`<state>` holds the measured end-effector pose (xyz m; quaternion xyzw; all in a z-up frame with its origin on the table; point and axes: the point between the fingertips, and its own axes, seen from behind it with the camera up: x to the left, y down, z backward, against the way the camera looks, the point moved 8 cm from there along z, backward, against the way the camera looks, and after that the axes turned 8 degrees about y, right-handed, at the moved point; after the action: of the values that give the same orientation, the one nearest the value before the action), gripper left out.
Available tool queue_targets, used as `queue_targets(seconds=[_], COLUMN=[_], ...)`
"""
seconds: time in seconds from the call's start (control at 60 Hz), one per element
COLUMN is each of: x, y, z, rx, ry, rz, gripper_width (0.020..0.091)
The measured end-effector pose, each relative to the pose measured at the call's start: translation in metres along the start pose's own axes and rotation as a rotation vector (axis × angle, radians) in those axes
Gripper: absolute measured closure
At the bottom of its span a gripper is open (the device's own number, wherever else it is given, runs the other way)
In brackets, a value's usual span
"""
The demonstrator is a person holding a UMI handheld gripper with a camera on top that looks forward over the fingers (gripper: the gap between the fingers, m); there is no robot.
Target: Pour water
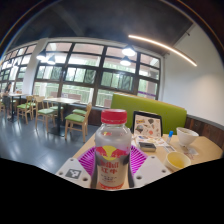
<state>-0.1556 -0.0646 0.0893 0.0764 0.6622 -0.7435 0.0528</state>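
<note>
Tool (112, 160) clenched on bottle (113, 150), pink cap on, upright; cup (186, 136) ahead; pour not yet begun.

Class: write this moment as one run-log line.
task: pour water | gripper: shut on bottle | bottle: upright, cap on | cup: beyond, right | pouring: not begun

The gripper (112, 166) is held level, its pink pads (88, 160) apparently pressed against both sides of a bottle (112, 150).
</note>
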Motion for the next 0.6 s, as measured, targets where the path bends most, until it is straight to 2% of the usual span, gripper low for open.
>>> queue_targets(seconds=[0.017, 0.067, 0.217, 0.233, 0.267, 0.333, 0.35, 0.483, 0.517, 0.6], x=[0.0, 0.0, -0.009, -0.019, -0.011, -0.02, -0.036, -0.051, -0.067, -0.087], y=[0.0, -0.001, 0.001, 0.011, 0.001, -0.009, -0.003, -0.022, -0.012, -0.011], z=[0.0, -0.001, -0.008, -0.028, -0.006, -0.003, -0.02, 0.001, -0.015, -0.006], rx=[0.0, -0.001, 0.036, 0.039, 0.076, 0.112, 0.122, 0.263, 0.286, 0.335], ry=[-0.005, -0.014, -0.044, -0.064, -0.081, -0.127, -0.152, -0.251, -0.295, -0.341], rz=[0.0, -0.015, -0.133, -0.162, -0.254, -0.525, -0.594, -1.244, -1.381, -1.703], gripper_width=[0.07, 0.0726, 0.0754, 0.0753, 0.0754, 0.0753, 0.0755, 0.0755, 0.0755, 0.0753])
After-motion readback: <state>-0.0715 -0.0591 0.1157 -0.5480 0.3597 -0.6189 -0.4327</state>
